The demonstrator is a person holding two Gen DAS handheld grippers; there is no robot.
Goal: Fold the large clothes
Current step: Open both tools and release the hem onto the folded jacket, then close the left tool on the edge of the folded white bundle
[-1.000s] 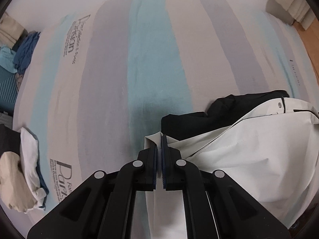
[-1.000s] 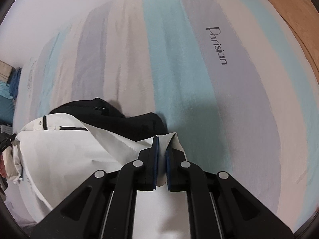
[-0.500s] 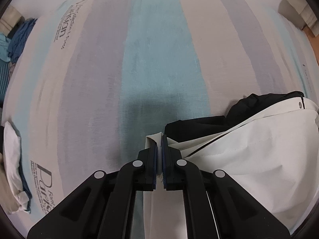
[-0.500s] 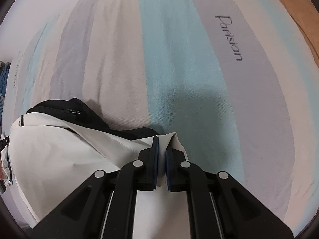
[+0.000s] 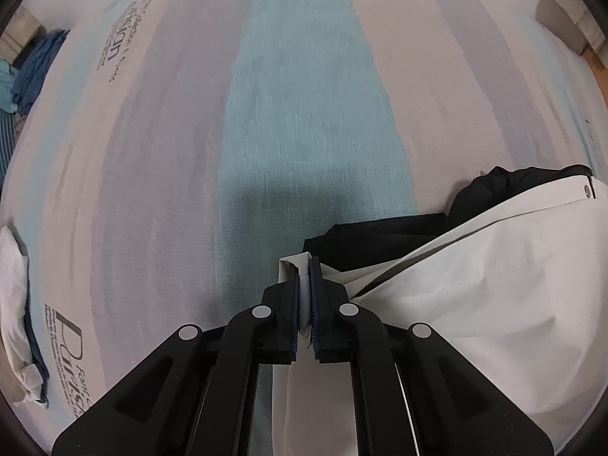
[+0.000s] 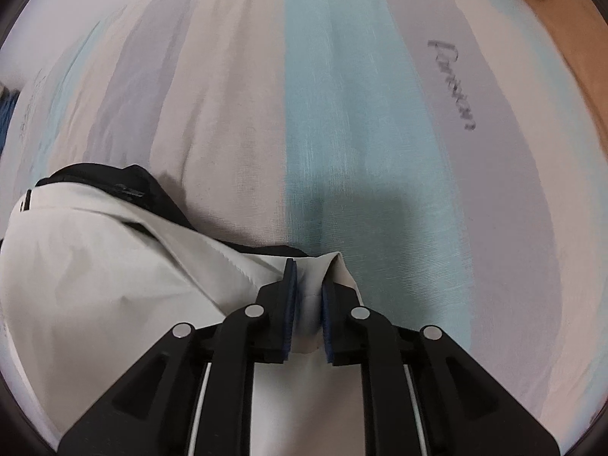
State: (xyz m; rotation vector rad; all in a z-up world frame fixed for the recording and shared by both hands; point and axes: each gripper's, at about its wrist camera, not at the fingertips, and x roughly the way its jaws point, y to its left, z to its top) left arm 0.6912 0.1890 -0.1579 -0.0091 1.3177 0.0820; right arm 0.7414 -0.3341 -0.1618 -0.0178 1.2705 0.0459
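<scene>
white jacket (image 5: 475, 285) spread sideways between tongs, black lining farther out

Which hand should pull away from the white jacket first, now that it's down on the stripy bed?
Probably the right. The right tool has just been opening, its pads off the white jacket; the left tool pinches its corner over the striped bedsheet.

Striped bed sheet (image 5: 304, 114) open far ahead in both views. White-and-black jacket (image 5: 475, 266) bunched near, blocking right in left view. Clothes pile (image 5: 15, 304) at near left edge, blue clothes (image 5: 34, 68) far left.
</scene>
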